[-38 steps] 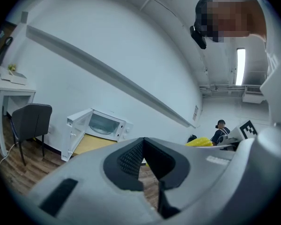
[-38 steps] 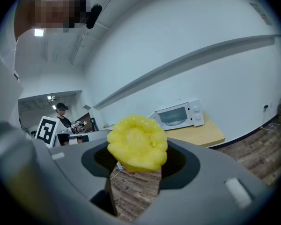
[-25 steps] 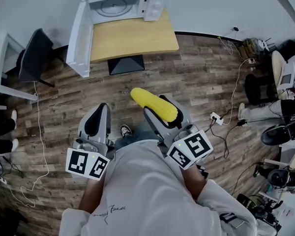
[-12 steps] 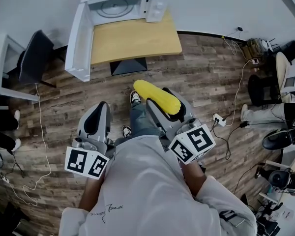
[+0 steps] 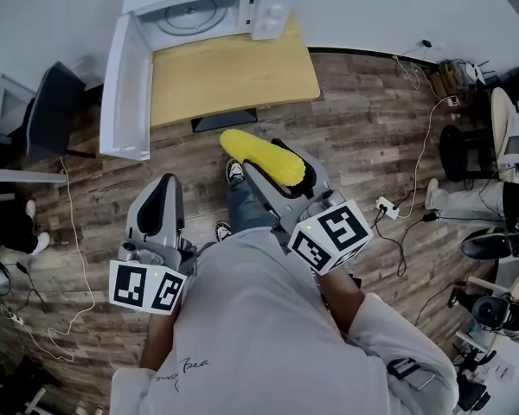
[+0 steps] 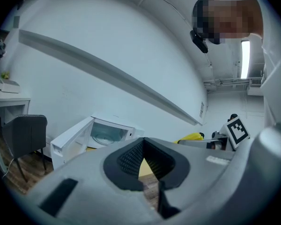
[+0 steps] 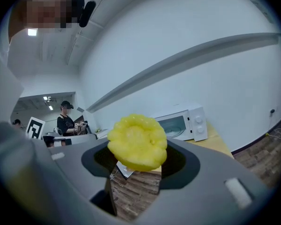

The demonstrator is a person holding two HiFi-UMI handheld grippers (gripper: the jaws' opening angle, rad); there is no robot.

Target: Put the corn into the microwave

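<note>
Right tool [image 5: 279,164] gripping corn [image 5: 258,154], microwave [image 5: 209,7] open, chair [image 5: 48,111] nearby

— What's between the jaws of the left gripper [image 6: 145,153]?
— Nothing. The dark pads stand together, with a sliver of wooden bench [image 6: 144,168] showing through.
— And beyond?
— A white microwave [image 6: 107,131] with its door [image 6: 70,142] swung open leftward, and a grey chair [image 6: 25,132] further left. At right, yellow corn [image 6: 193,137] near a marker cube [image 6: 237,130].
</note>
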